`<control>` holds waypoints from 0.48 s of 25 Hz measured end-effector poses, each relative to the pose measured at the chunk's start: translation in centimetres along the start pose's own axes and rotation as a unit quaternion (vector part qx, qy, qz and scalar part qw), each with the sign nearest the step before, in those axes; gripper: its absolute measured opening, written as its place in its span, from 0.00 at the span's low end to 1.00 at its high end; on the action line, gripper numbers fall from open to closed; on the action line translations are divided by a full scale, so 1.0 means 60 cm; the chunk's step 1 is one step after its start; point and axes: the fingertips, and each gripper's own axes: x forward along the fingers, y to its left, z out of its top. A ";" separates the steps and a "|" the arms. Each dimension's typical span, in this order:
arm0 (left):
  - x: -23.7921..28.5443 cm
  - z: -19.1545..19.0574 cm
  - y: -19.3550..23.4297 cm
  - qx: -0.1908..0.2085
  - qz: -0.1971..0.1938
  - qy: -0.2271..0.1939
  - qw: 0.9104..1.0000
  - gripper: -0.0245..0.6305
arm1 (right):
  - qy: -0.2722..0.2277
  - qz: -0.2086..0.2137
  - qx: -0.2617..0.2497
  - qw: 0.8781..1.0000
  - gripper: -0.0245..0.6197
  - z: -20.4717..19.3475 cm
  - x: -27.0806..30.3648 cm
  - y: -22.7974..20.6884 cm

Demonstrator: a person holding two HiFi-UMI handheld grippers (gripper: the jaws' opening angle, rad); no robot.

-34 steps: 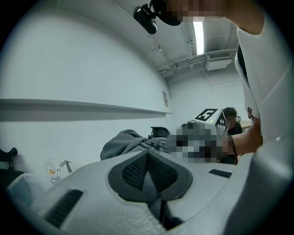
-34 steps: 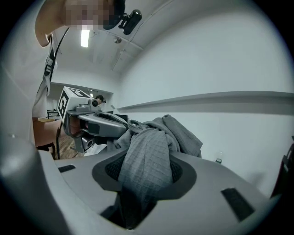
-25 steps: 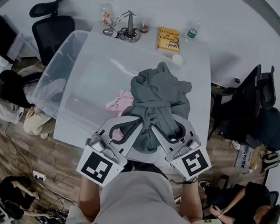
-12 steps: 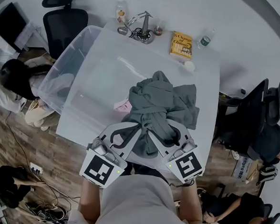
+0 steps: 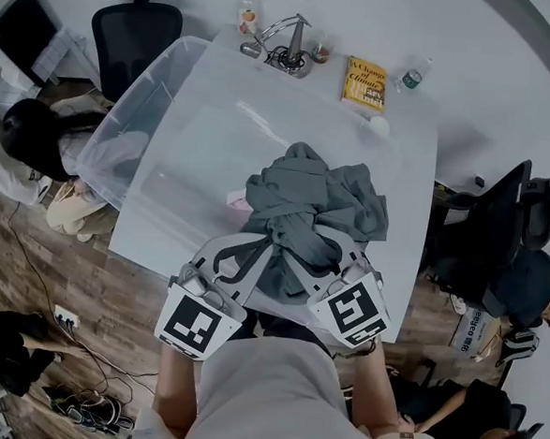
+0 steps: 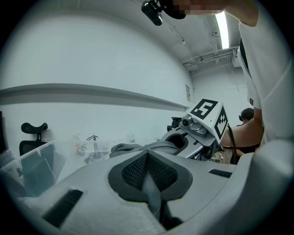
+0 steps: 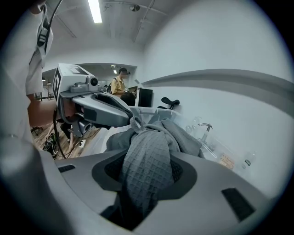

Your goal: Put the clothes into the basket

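Observation:
A bunched grey waffle-knit garment (image 5: 314, 203) hangs over the near half of the white table (image 5: 402, 213). My left gripper (image 5: 259, 252) is shut on a thin fold of it (image 6: 149, 183). My right gripper (image 5: 314, 264) is shut on a thick wad of the same cloth (image 7: 147, 170). The two grippers stand close together at the garment's near end, their jaws converging. A pink garment (image 5: 238, 199) peeks out from under the grey one on its left. The clear plastic basket (image 5: 122, 123) stands off the table's left side, past the left gripper.
At the table's far edge lie a yellow book (image 5: 364, 82), a water bottle (image 5: 413, 77), a metal stand with cables (image 5: 289, 52) and a small white ball (image 5: 379, 125). Black office chairs (image 5: 136, 28) (image 5: 500, 225) and seated people (image 5: 36, 141) flank the table.
Both grippers have come down and back toward the person, drawing the grey garment along. It now covers more of the pink garment.

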 end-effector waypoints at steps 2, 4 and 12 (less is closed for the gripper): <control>0.002 -0.001 -0.001 -0.002 0.002 0.002 1.000 0.05 | 0.013 0.006 -0.006 1.000 0.28 -0.004 0.002 0.000; 0.001 -0.005 -0.003 -0.003 0.003 0.005 1.000 0.05 | 0.027 0.012 -0.016 0.999 0.28 -0.007 0.005 0.004; -0.006 -0.022 -0.005 0.000 0.009 0.011 1.000 0.05 | 0.096 0.033 -0.046 0.994 0.28 -0.031 0.031 0.018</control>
